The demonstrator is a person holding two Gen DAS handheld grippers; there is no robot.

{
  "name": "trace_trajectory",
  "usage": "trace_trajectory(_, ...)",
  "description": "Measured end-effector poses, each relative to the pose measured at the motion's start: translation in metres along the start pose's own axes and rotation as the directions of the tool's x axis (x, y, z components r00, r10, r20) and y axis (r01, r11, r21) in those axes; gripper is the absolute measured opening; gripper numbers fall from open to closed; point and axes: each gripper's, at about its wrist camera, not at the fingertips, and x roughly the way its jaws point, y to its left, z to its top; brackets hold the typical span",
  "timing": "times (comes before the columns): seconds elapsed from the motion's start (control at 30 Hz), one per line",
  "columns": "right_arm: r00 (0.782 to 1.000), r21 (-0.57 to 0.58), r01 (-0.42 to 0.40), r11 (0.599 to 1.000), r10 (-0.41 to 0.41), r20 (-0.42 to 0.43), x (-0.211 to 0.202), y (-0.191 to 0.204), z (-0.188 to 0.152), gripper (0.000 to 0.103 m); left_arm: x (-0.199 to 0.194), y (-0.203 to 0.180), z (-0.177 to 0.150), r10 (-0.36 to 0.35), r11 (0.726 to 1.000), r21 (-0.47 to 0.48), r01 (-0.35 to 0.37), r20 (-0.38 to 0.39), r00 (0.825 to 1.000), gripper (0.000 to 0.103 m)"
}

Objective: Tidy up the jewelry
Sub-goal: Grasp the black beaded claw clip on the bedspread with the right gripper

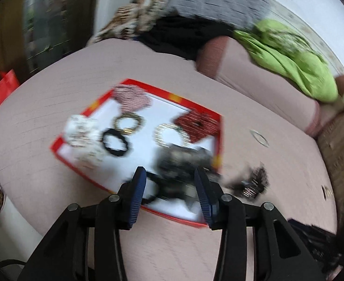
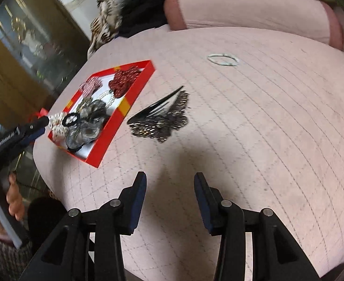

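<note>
Pink quilted bed [image 2: 265,128] carries the red tray [image 2: 134,98] at left, crowded with scrunchies. My right gripper [image 2: 170,185] hangs wide and empty, near side — beaded hair clip [image 2: 162,119] lies just right of the tray. My left gripper [image 1: 169,182] is spread wide over the tray's near edge, gripping nothing — grey scrunchie [image 1: 183,161] beyond its tips.
</note>
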Motion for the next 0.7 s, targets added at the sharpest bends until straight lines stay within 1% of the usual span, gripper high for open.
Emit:
trace_trajectory(0.07, 1.000, 0.008, 0.000, 1.000, -0.001, 0.015, -0.002, -0.004, -0.001, 0.046, 0.004, -0.022, -0.006, -0.019, 0.998, 0.060, 0.020, -0.024, 1.000, 0.042)
trace_trajectory(0.17, 0.999, 0.020, -0.009, 1.000, 0.009, 0.032, -0.003, -0.009, -0.001, 0.046, 0.009, -0.053, -0.017, -0.047, 0.987, 0.151, 0.055, -0.057, 0.997, 0.042)
trace_trajectory(0.23, 0.999, 0.045, -0.028, 0.999, 0.027, 0.030, -0.002, -0.014, 0.002, 0.046, 0.012, -0.066, -0.022, -0.064, 0.980, 0.182, 0.076, -0.072, 0.995, 0.042)
trace_trajectory(0.37, 0.997, 0.049, -0.065, 0.997, 0.062, 0.044, 0.006, -0.013, 0.021, 0.046, 0.020, -0.076, -0.027, -0.058, 0.979, 0.190, 0.075, -0.093, 0.994, 0.042)
trace_trajectory(0.53, 0.995, 0.075, -0.094, 0.993, 0.091, 0.037, 0.037, -0.008, 0.051, 0.046, 0.024, -0.075, -0.028, -0.040, 0.982, 0.181, 0.060, -0.111, 0.993, 0.042)
trace_trajectory(0.63, 0.994, 0.074, -0.106, 0.992, 0.104, 0.027, 0.049, -0.005, 0.059, 0.045, 0.027, -0.074, -0.028, -0.031, 0.982, 0.184, 0.052, -0.114, 0.993, 0.042)
trace_trajectory(0.67, 0.996, 0.066, -0.092, 0.994, 0.091, 0.019, 0.053, -0.004, 0.060, 0.038, 0.028, -0.073, -0.028, -0.030, 0.982, 0.183, 0.052, -0.117, 0.993, 0.042)
trace_trajectory(0.7, 0.998, 0.057, -0.065, 0.996, 0.065, 0.006, 0.057, -0.004, 0.060, 0.022, 0.029, -0.073, -0.028, -0.030, 0.982, 0.184, 0.052, -0.120, 0.992, 0.042)
